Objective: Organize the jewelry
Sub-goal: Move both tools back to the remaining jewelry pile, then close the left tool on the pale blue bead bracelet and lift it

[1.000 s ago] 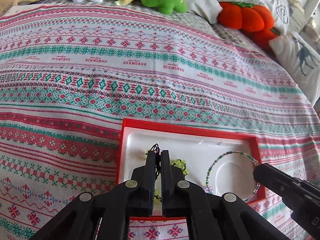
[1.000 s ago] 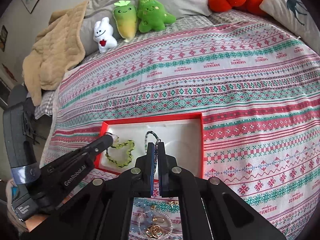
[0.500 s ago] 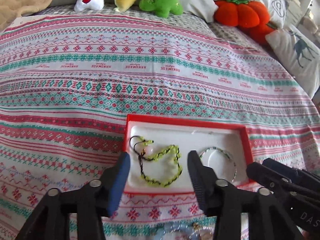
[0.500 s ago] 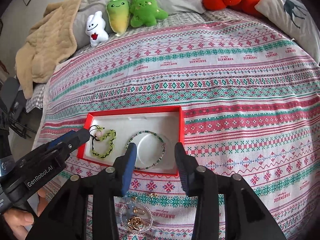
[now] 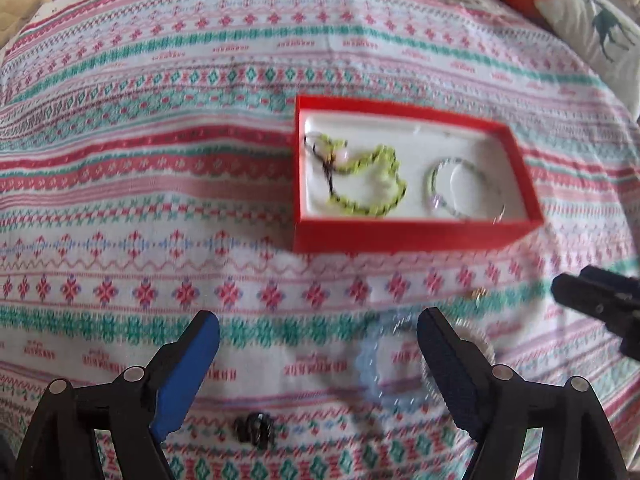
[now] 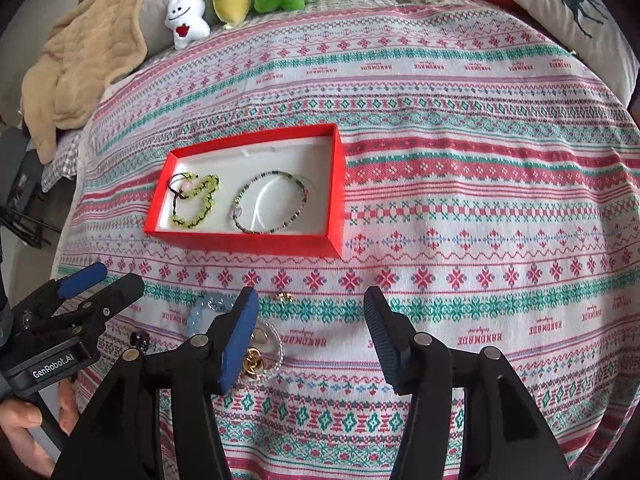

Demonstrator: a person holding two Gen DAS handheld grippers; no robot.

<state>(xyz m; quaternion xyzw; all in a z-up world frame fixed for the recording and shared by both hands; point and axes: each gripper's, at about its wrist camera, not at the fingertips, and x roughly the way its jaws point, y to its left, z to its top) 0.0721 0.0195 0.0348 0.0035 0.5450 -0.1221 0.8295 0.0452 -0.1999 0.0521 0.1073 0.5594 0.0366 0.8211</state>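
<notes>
Both grippers, left (image 5: 318, 354) and right (image 6: 310, 330), have withdrawn toward 6 o'clock, jaws released and empty; two bracelets (image 6: 270, 202) lie in the red box (image 6: 256, 242), loose jewelry (image 6: 256, 358) remains on the bed.

I read "GenRobot.AI" on the left gripper (image 6: 100, 280) body, near left. The bedspread (image 6: 440, 184) repeats "HANDMADE", printed upside down.

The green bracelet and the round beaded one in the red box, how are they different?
The green bracelet lies crumpled, with a dark cord; the round beaded bracelet lies open in a neat circle. The green one has chunkier beads and sits left; the round one is thinner. Both rest inside the red box.
</notes>
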